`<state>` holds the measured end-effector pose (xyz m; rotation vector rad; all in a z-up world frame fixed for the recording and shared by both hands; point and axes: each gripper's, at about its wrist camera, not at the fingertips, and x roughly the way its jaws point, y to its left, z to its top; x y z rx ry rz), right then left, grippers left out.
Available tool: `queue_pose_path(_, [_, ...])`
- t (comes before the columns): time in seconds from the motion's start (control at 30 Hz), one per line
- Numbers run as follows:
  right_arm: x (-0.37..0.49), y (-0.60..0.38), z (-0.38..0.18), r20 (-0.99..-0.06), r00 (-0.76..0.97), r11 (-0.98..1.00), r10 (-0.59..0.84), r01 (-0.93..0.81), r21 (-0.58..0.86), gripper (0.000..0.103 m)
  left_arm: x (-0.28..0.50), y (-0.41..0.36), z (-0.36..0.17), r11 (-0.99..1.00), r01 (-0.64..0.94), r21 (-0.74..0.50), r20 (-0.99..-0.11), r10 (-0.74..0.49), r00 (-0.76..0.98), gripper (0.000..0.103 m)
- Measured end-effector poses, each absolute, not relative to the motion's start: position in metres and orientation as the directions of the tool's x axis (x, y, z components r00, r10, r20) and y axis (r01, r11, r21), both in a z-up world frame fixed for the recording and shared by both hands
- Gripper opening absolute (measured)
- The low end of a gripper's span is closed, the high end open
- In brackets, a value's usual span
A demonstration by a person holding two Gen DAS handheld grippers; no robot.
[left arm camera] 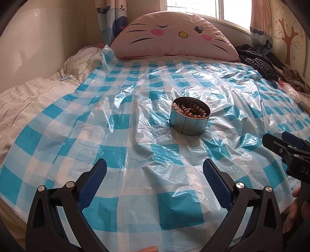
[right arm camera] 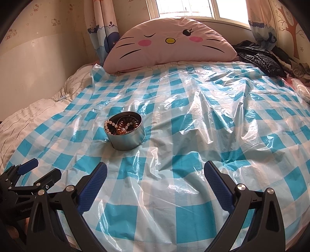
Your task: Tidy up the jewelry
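On a bed draped in blue-and-white checked plastic sheet, two sets of tongs hang spread wide with nothing between their blue pads. Nearest the lens, the left tongs hover low over the sheet's near edge, both fingers apart and clear of the plastic. Just to their right, the right tongs hover likewise released and empty; they show at the right margin of the left wrist view, and part of a hand shows below them there.

Farther up the bed, a round metal tin sits upright on the crinkled sheet, well ahead of both tongs and touching neither. It lies ahead and slightly right of the left tongs, ahead and left of the right tongs. Inside the tin are beaded bracelets: a strand of pale pearl-like beads against the left wall, amber and dark beads piled beside it. None of them lies on the sheet outside the tin.

Beyond the tin, the sheet runs on in shiny folds to a pink cat-face cushion propped at the head of the bed. A black jacket is heaped at the far right corner, and a rumpled white quilt lies along the left side. Behind the cushion, curtains frame a bright window.
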<state>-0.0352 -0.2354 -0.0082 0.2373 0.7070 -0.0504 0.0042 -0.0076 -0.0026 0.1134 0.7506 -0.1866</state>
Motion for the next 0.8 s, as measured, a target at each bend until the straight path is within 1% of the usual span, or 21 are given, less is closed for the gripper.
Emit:
queue_pose_path(0.13, [-0.0335, -0.2354, -0.0084, -0.652, 0.758, 0.971, 0.037, 0.126, 0.202, 0.096, 0.0014, -0.0051, -0.0012, 0.978, 0.207, 0.029, -0.671, -0.134, 0.729, 0.096])
queue_pose_path(0.8, [-0.0347, -0.2374, -0.0068, -0.651, 0.758, 0.971, 0.035, 0.128, 0.201, 0.096, -0.0008, -0.0047, 0.0003, 0.979, 0.202, 0.035, -0.663, -0.129, 0.737, 0.096])
